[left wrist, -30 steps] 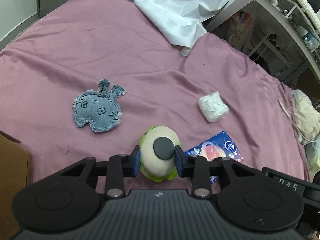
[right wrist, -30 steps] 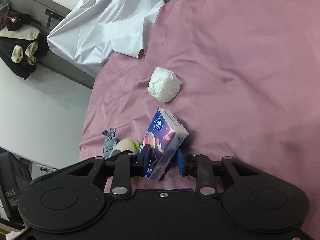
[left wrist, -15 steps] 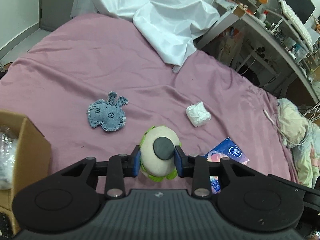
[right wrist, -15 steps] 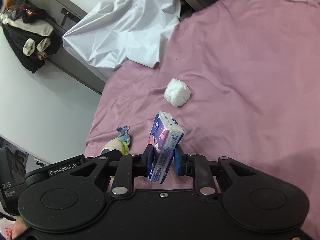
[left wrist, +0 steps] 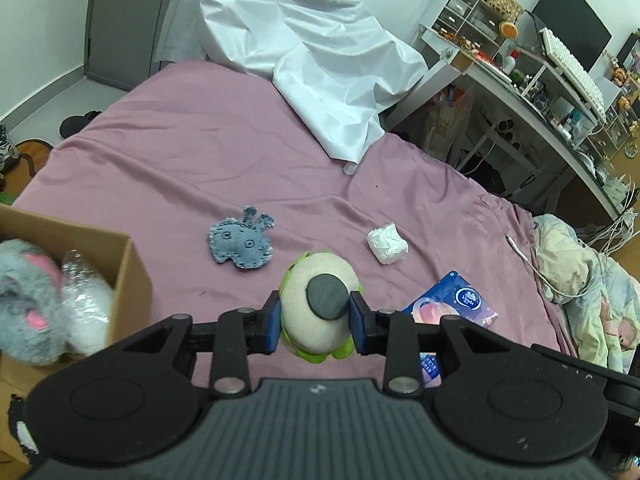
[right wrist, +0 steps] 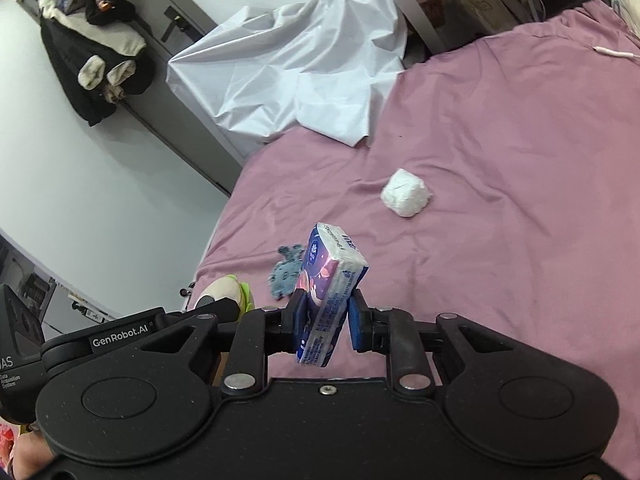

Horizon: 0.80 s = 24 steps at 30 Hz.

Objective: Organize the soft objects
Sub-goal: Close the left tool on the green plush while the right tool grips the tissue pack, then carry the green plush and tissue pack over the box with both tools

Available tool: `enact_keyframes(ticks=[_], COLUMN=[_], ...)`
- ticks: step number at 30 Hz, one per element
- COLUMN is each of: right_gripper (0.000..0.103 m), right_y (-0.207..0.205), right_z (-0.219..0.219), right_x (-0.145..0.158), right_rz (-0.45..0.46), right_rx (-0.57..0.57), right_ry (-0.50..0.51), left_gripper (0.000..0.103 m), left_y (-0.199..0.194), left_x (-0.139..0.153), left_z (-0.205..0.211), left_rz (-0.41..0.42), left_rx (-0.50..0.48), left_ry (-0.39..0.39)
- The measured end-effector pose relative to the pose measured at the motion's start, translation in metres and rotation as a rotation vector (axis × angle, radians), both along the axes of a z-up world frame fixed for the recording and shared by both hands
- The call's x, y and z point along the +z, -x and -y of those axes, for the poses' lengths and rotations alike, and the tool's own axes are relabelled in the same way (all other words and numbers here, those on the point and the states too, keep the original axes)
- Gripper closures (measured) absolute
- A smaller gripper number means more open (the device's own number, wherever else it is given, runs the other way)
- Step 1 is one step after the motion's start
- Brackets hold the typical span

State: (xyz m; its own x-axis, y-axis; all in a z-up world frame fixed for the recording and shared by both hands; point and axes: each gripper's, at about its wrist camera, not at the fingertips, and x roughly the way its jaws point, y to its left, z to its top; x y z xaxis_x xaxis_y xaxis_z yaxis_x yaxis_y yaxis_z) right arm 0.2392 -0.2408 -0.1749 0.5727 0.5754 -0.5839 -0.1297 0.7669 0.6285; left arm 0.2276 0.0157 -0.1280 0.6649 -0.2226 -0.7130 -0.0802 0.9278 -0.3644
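My left gripper (left wrist: 316, 326) is shut on a cream and green plush toy (left wrist: 320, 308) with a dark round patch, held above the purple bed. My right gripper (right wrist: 326, 326) is shut on a blue tissue pack (right wrist: 330, 280), lifted off the sheet; the same pack (left wrist: 456, 304) shows low right in the left wrist view. A blue denim rabbit-shaped toy (left wrist: 240, 240) and a white wad (left wrist: 387, 240) lie on the bed ahead. From the right wrist, the wad (right wrist: 406, 192) lies further out and the denim toy (right wrist: 286, 270) is partly hidden behind the pack.
A cardboard box (left wrist: 128, 276) at the left holds a grey plush (left wrist: 24, 296) and a clear-wrapped white item. A white sheet (left wrist: 320, 56) drapes over the bed's far end. A cluttered desk (left wrist: 532, 92) stands to the right, bedding (left wrist: 580, 280) beside it.
Both grippers have risen with their loads, so the bed looks further away. The cardboard box with the grey plush has come into the left wrist view.
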Motion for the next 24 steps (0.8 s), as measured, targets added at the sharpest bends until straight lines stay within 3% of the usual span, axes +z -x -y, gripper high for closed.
enact_keyframes(ticks=[24], right_gripper=[0.081], right_y=[0.038], right_z=[-0.058], right_x=[0.032], right_rz=[0.086], right_rx=[0.089], right_ry=[0.027], left_gripper=[0.07], left_y=[0.063], left_x=[0.021], left_z=[-0.062], left_rz=[0.07], left_rx=[0.092], left_ry=[0.023])
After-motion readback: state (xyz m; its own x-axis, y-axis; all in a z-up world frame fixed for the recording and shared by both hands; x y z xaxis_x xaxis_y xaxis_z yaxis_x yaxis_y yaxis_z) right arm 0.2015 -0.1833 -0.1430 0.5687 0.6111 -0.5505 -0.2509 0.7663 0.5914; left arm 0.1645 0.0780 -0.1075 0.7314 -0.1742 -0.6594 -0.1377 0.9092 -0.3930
